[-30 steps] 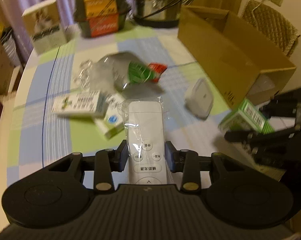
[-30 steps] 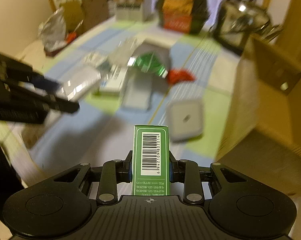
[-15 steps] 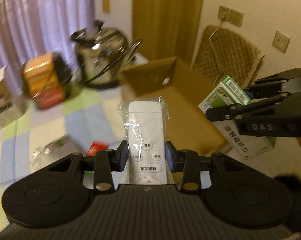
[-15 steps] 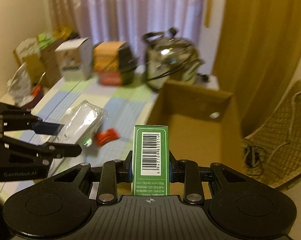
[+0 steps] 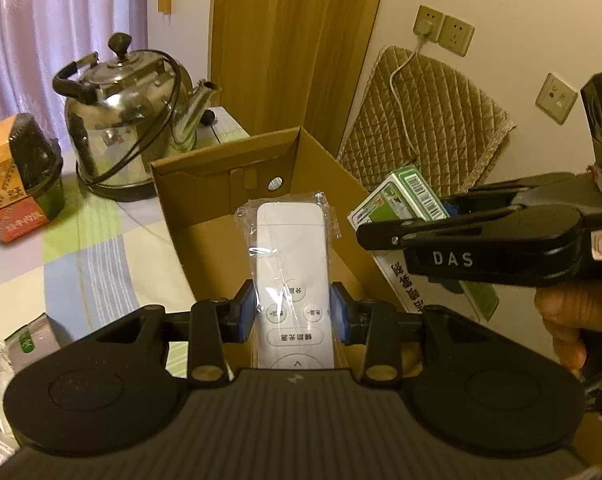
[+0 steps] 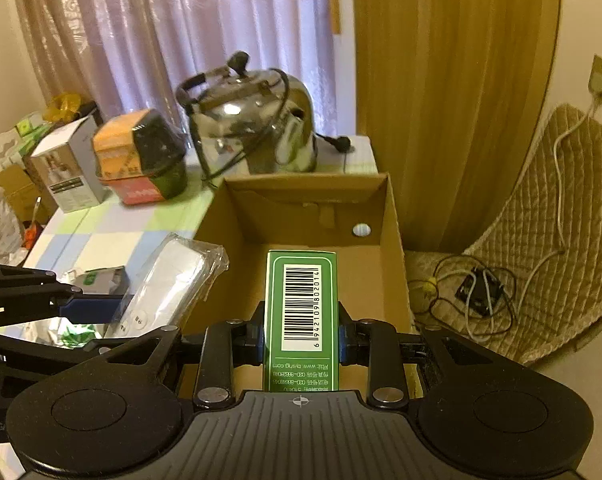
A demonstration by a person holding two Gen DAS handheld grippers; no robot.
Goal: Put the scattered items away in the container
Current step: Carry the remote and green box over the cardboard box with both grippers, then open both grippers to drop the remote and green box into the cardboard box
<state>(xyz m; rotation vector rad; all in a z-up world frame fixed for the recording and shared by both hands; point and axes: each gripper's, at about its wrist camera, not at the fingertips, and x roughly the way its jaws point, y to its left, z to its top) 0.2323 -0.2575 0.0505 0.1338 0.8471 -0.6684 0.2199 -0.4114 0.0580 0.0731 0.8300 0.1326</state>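
The left gripper (image 5: 293,313) is clamped on a white remote control (image 5: 291,276) sealed in a clear plastic sleeve, its blue pads pressing the remote's two long edges near the button end, so the rest of the remote juts forward past the fingertips and hangs over the open cardboard box (image 5: 221,184). The right gripper (image 6: 301,332) is closed on a green carton (image 6: 300,312) with a barcode face turned up; the pads grip its sides about midway along, and the carton's far end reaches out above the box's bare brown floor (image 6: 361,272). Seen from the left wrist, the right gripper (image 5: 453,216) comes in from the right with the carton (image 5: 405,200) tilted over the box's right wall, held by a hand (image 5: 569,320). Seen from the right wrist, the left gripper (image 6: 93,312) holds the wrapped remote (image 6: 165,280) just beside the box's left wall. The box stands on a checked tablecloth (image 5: 81,256), with a steel kettle (image 6: 253,124) right behind it.
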